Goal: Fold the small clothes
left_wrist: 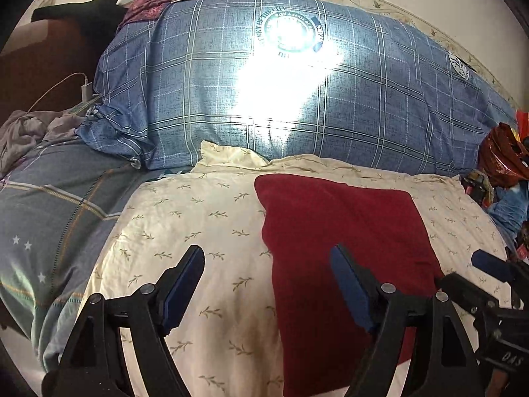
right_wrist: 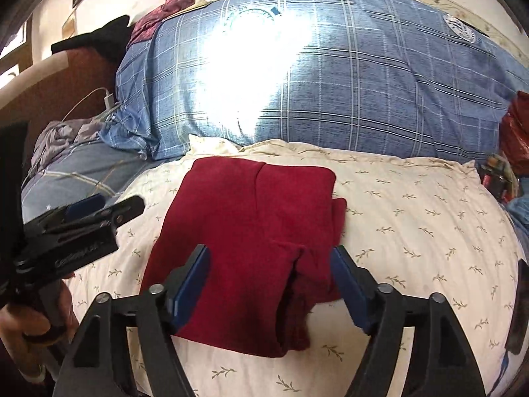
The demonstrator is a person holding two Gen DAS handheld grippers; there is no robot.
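Red fleecy folded garment (right_wrist: 251,231), rectangular

- The left gripper (left_wrist: 266,284) has its two blue-padded fingers (left_wrist: 182,284) spread wide, with nothing pinched between them.
- The right gripper (right_wrist: 271,284) is spread wide too, and its pads press on nothing.
- In the right wrist view, a hand (right_wrist: 23,327) at 8 o'clock holds the left gripper's handle.

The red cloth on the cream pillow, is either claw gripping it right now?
No, the red cloth lies folded on the cream pillow, and the right claw stands open around its near edge without pinching it.
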